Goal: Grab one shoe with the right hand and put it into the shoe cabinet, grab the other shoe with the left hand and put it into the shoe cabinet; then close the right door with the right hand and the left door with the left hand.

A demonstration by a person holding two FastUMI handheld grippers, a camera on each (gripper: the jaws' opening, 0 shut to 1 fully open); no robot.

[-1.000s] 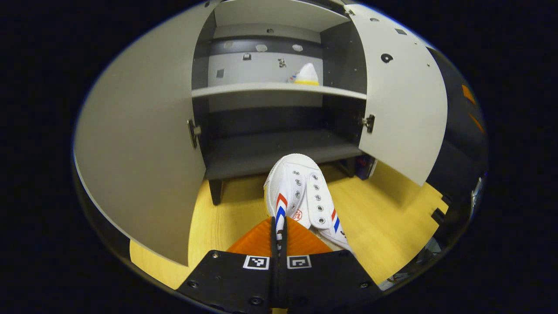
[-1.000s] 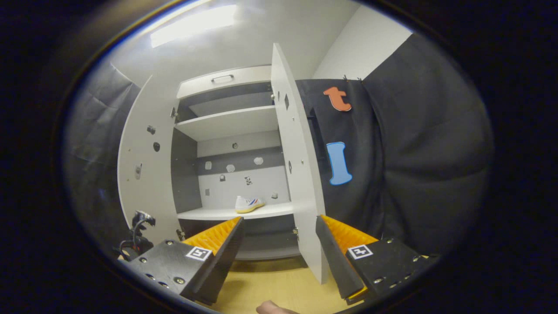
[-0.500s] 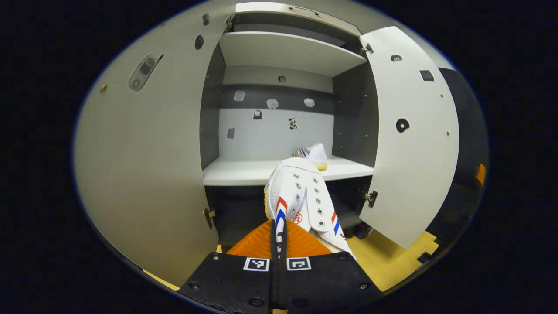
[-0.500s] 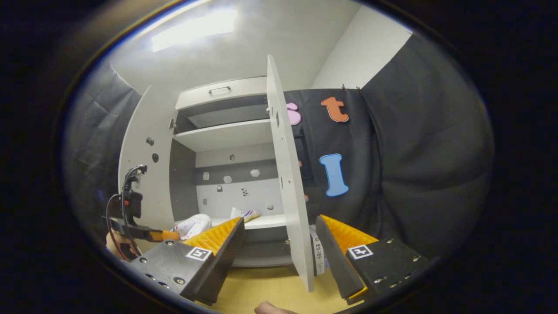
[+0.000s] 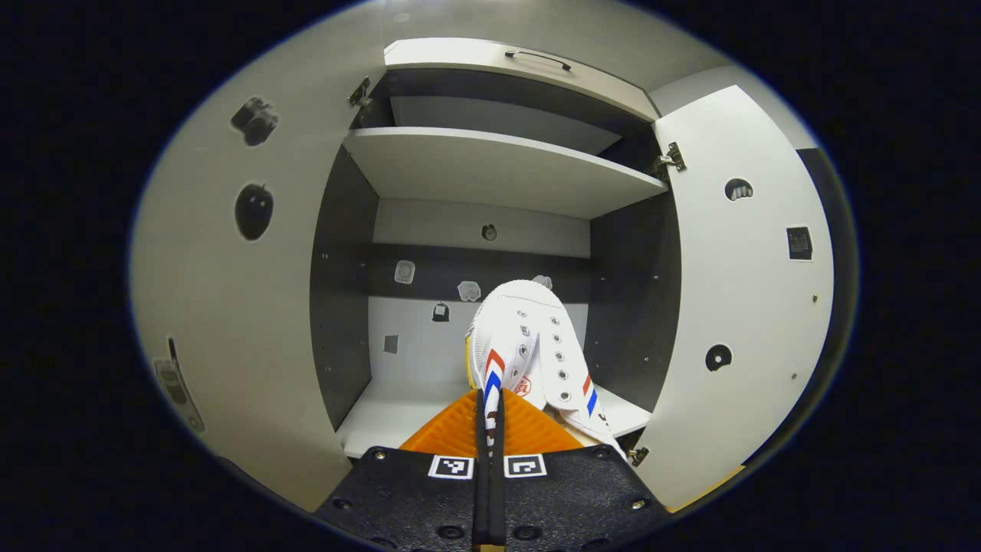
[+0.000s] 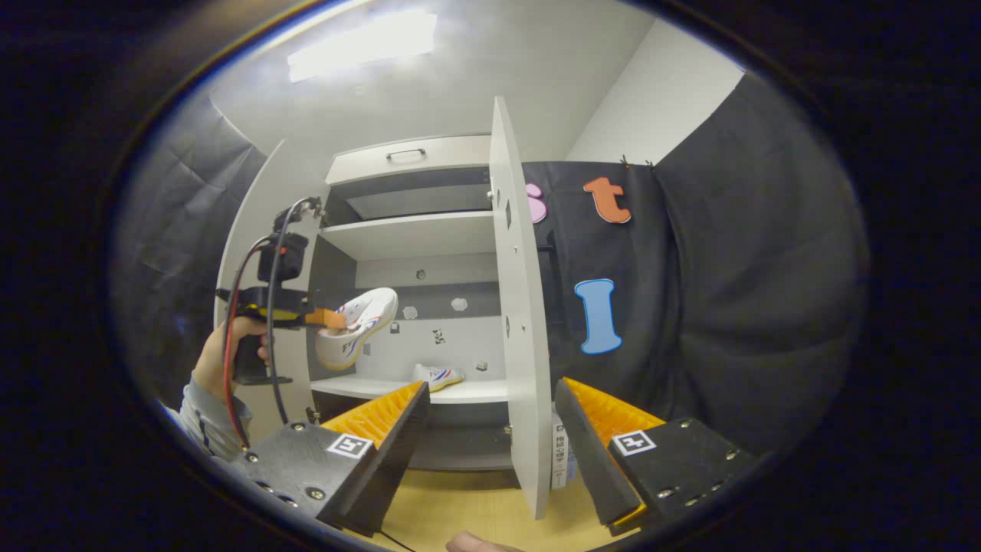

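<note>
Since the earlier frames the left gripper (image 5: pixel 488 402) has risen: its white sneaker (image 5: pixel 525 341), clamped at the collar between the fingers, now hangs in front of the shoe cabinet (image 5: pixel 490 172) above the middle shelf (image 5: pixel 379 410). There are two sneakers; the second sneaker (image 6: pixel 435 376) lies on that shelf at centre of the right gripper view. Both doors, the left door (image 5: pixel 230 307) and right door (image 6: pixel 521 307), stand open. At centre left, a hand (image 6: pixel 222 356) holds the left gripper level. The right gripper (image 6: pixel 490 429) hangs back, fingers apart and empty.

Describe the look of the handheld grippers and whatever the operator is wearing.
Both the right gripper and the left gripper have ridged fingers on black screwed plates bearing square black-and-white markers. From the right gripper view, the left one has a black pistol handle, red and black cables, and a grey sleeve.
</note>
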